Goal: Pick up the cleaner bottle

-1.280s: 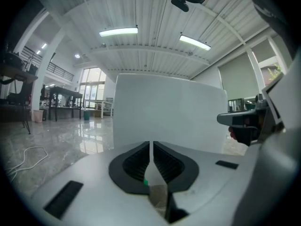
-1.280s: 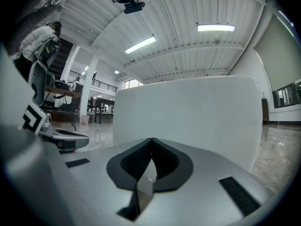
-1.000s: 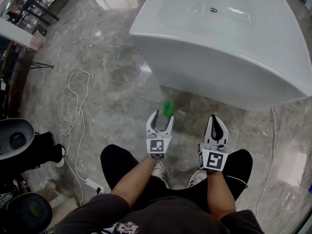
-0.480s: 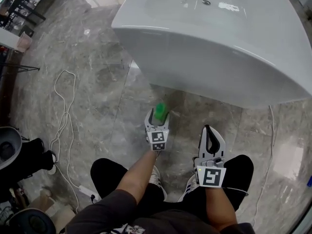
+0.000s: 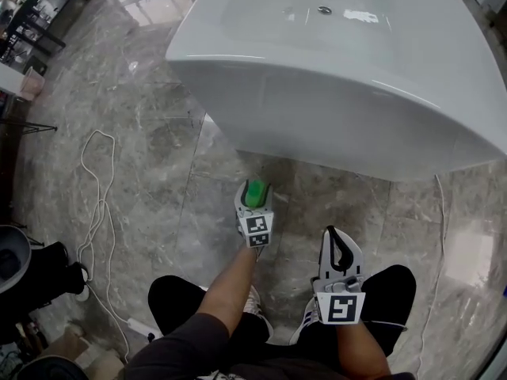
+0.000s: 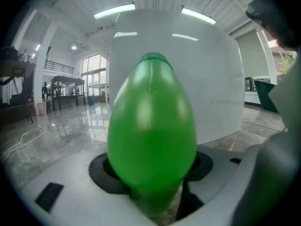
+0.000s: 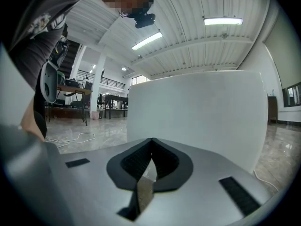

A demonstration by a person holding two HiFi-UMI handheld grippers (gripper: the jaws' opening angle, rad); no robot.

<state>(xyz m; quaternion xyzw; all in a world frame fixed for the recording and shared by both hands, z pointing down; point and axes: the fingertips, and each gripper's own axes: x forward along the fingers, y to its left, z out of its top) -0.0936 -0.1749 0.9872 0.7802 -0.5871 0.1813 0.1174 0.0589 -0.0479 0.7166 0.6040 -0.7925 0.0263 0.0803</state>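
Green cleaner bottle (image 5: 254, 194) between the left gripper (image 5: 253, 187) jaws
Glossy, egg-shaped and plain green, it stands on the grey marble floor (image 5: 158, 172) just near of the white tub (image 5: 356, 70). The jaws, wide apart, are closing around it. The right gripper (image 5: 333, 233), to the right, is closed and empty.

Left gripper (image 5: 254, 190) is held forward on an outstretched bare forearm (image 5: 231, 285), jaws closing with the bottle (image 6: 151, 126) between them. Right gripper (image 5: 333, 236) is held nearer the body, jaws pressed together, nothing gripped.
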